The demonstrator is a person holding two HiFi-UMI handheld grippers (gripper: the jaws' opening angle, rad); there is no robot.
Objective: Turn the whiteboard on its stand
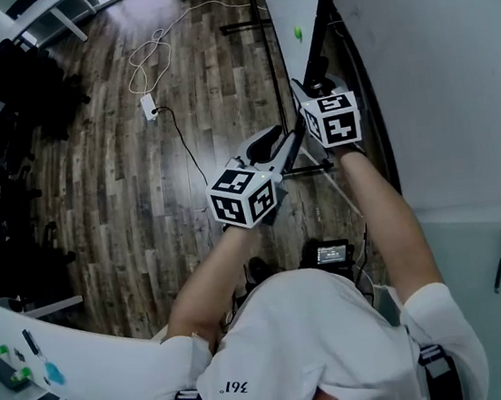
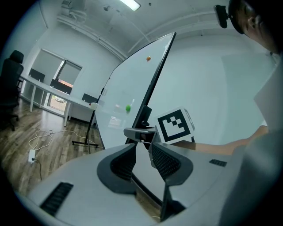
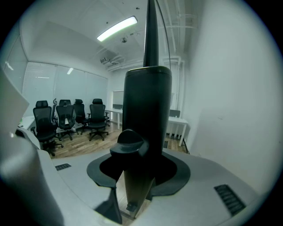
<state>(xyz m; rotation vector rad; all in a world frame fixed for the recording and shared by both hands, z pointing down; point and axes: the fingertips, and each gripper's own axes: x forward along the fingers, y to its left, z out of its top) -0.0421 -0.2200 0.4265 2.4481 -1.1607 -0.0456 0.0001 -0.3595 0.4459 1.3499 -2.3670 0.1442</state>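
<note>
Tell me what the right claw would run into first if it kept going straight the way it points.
The whiteboard's black edge frame. It already stands between the jaws of the right claw, which look closed on it, so there seems to be no free way ahead.

Head view looks steeply down; both gripper views face the whiteboard (image 2: 128, 84) edge closely

Between left gripper (image 2: 142, 148) fingers — whiteboard (image 2: 128, 79) edge, green magnet (image 2: 128, 107) above.
</note>
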